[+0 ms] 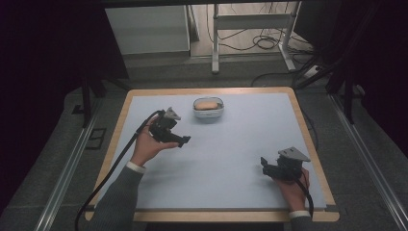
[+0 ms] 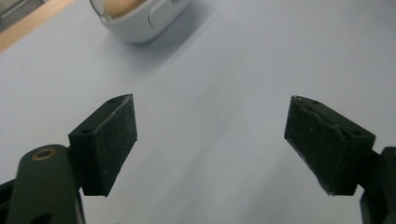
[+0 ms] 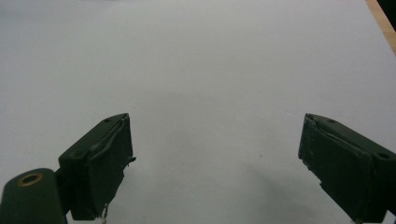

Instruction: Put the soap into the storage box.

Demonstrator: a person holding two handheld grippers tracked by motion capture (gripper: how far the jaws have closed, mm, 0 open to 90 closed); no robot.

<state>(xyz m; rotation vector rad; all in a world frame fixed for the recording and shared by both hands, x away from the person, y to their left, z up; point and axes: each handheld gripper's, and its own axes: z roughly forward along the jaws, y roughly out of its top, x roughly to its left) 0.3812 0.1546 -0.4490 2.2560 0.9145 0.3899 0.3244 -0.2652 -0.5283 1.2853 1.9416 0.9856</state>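
A small white container (image 1: 209, 109) with a clear lid and something tan inside stands near the far middle of the pale blue table top (image 1: 226, 154). Its rim also appears in the left gripper view as the white container (image 2: 140, 21) at the top left. My left gripper (image 1: 183, 141) is held above the table, left of centre and short of the container; its jaws stand wide apart with nothing between them (image 2: 210, 140). My right gripper (image 1: 264, 162) rests low at the near right, open and empty (image 3: 215, 158).
The table has a wooden border (image 1: 308, 139); its edge shows as a wooden strip (image 3: 383, 23) in the right gripper view. Beyond the far edge stand a white frame (image 1: 250, 33) and loose cables (image 1: 264, 43) on the floor.
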